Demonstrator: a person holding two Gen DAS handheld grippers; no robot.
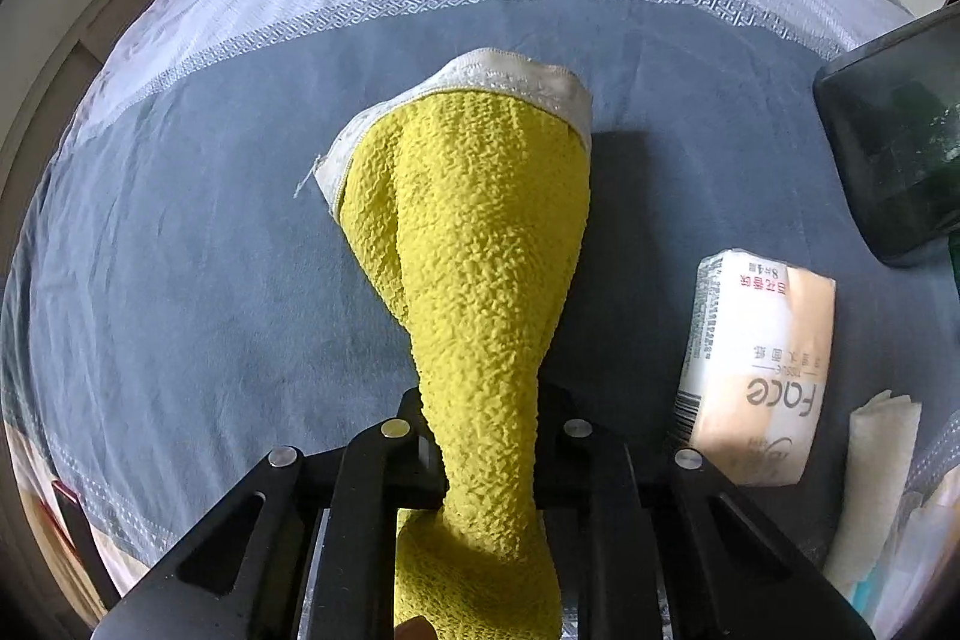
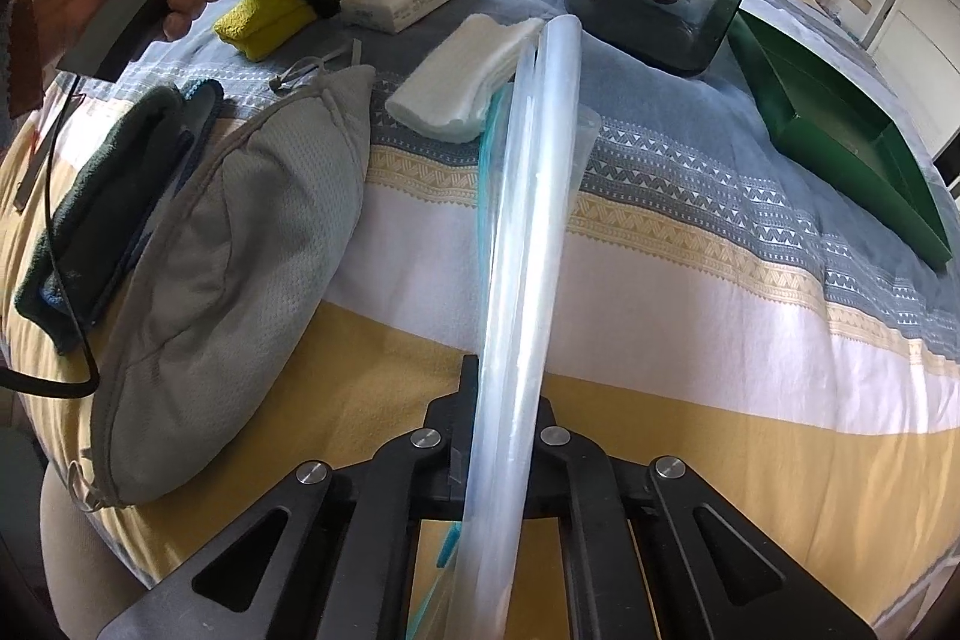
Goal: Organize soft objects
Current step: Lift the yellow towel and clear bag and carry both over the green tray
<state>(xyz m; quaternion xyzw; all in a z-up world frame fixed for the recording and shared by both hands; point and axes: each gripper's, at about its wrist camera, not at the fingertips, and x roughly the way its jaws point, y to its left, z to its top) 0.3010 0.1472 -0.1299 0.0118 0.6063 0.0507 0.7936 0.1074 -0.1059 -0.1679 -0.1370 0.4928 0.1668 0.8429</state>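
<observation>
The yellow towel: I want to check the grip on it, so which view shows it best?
The left wrist view: the yellow towel fills the centre, pinched in the left gripper. The right wrist view shows it small and far off, partly behind that gripper.

The tissue pack (image 1: 759,370) reads "Face", beside small red and grey characters.

Both grippers are matte black: the left gripper (image 1: 489,451) and right gripper (image 2: 501,436) each show linkage arms with silver round rivets behind the fingertips. Behind the left claw sit a grey handle (image 2: 129,13) and a thin black cable (image 2: 57,232) trailing back.
</observation>
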